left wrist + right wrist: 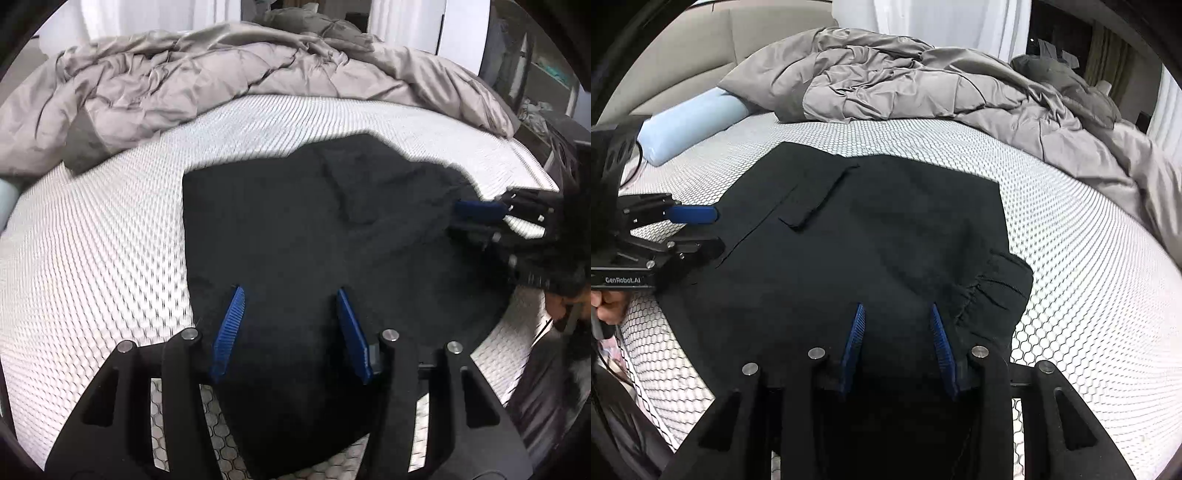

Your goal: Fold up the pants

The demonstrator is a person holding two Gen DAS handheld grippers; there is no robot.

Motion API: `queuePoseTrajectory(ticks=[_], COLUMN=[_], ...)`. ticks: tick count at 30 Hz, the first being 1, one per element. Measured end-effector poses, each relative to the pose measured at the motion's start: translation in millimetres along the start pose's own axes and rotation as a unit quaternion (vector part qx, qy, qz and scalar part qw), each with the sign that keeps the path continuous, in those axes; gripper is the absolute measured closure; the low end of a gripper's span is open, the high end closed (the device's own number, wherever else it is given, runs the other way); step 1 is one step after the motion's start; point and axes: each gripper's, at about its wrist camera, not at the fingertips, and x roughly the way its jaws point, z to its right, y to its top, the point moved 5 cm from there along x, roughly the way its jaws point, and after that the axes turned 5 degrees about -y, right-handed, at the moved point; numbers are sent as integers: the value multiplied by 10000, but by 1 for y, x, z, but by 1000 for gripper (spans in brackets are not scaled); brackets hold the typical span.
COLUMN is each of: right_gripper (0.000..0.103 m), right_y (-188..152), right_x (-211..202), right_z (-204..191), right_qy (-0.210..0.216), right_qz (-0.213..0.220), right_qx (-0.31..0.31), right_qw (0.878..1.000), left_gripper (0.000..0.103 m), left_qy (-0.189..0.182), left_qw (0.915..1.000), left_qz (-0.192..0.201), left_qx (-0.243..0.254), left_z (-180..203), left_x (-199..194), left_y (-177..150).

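Note:
Black pants [314, 221] [868, 229] lie folded flat on a white honeycomb mattress [92, 258] [1089, 277]. A pocket flap [820, 199] shows on top, and the gathered elastic waistband [993, 291] sticks out at the right. My left gripper [290, 291] hovers over the near left part of the pants. Its blue pads stand apart, with cloth below them and no pinch visible. It appears side-on in the right wrist view as well [716, 229]. My right gripper [897, 306] is open over the near edge, just left of the waistband. The left wrist view catches it at the pants' right edge [458, 218].
A crumpled grey duvet [184, 81] [923, 85] is heaped along the far side of the bed. A pale blue bolster [690, 125] lies at the far left by the headboard. A person's hand [607, 306] holds the left gripper's handle. White curtains hang behind.

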Motion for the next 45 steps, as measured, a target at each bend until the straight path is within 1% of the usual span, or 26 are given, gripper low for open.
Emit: queuePoseTrajectory(ticks=[1, 2, 3, 4, 6, 8, 9, 12, 15, 18, 20, 22, 23, 24, 26, 30, 33, 35, 36, 37, 38, 40, 42, 43, 44, 45], right_gripper=[65, 63, 60, 60, 60, 60, 60, 62, 62, 61, 61, 61, 61, 61, 61, 62, 62, 61, 61, 61, 61, 61, 61, 61, 61, 61], right_y=[7, 17, 24, 31, 40, 37, 33, 19, 16, 35, 56, 71, 74, 73, 61, 41, 29, 29, 30, 31, 32, 32, 25, 16, 7, 1], right_x=[-7, -13, -13, -8, 19, 47, 51, 43, 33, 20, 23, 42, 50, 65, 88, 66, 45, 21, 9, -4, -9, -7, 6, 20, 27, 29], right_z=[-7, -16, -24, -33, -46, -47, -41, -3, 12, 5, -5, -14, -13, -16, -13, 25, 42, 49, 49, 46, 39, 5, -26, -36, -37, -31], right_qy=[132, 431, 595, 655, 559, 428, 318, -182, 197, 449, 569, 609, 605, 484, -18, -225, 241, 414, 594, 800, 907, 1173, 1362, 1145, 825, 662], right_qz=[109, 235, 255, 181, -98, -463, -506, -589, -483, -236, -47, -131, -244, -428, -741, -655, -406, -193, -43, 125, 181, 108, -115, -378, -486, -446], right_qx=[-4, -7, -38, -123, -373, -588, -594, -373, -119, 63, 134, 119, 80, -35, -288, -189, 84, 325, 435, 507, 494, 191, -229, -536, -706, -767], right_qw=[9999, 9988, 9979, 9976, 9977, 9963, 9964, 9974, 9986, 9987, 9983, 9980, 9978, 9979, 9968, 9974, 9988, 9984, 9973, 9954, 9945, 9928, 9903, 9913, 9929, 9939], left_gripper=[53, 53, 53, 53, 53, 54, 53, 53, 54, 53, 53, 54, 55, 57, 57, 57, 57, 57, 56, 53, 52, 51, 52, 51, 51, 50], left_qy=[-72, -56, -46, -181, -236, -422, -411, -60, -11, -162, -145, -34, 106, 64, -102, 186, 448, 391, 277, 169, 86, -125, -50, -102, -170, -190], left_qw=[9998, 9995, 9997, 9998, 9988, 9986, 9988, 9995, 9991, 9993, 9998, 9999, 9992, 9991, 9996, 9994, 9981, 9988, 9994, 9997, 9998, 9979, 9957, 9961, 9967, 9976], left_qz=[171, 229, 186, -7, -428, -301, -271, -301, -229, 242, 121, -158, -373, -417, -239, -251, -230, -50, 146, 163, 111, -252, -598, -555, -464, -420], left_qx=[120, 188, 178, 82, -65, -69, -65, -82, -366, -217, -86, -41, -72, -92, -47, -170, -348, -283, -155, -4, 169, 589, 712, 685, 648, 514], left_z=[6, 9, 9, 6, -5, -11, -15, -27, -33, -21, -19, -26, -35, -38, -39, -48, -45, -31, -15, -2, 11, 38, 41, 37, 35, 28], left_x=[-5, -3, 4, 18, 46, 47, 41, 31, 19, 8, 27, 56, 75, 86, 85, 72, 47, 26, 12, 8, 9, 23, 42, 41, 36, 27], left_y=[12, 21, 28, 30, 25, 21, 20, 14, 25, 50, 66, 71, 67, 65, 63, 61, 56, 52, 50, 47, 43, 27, 9, 2, -1, -4])
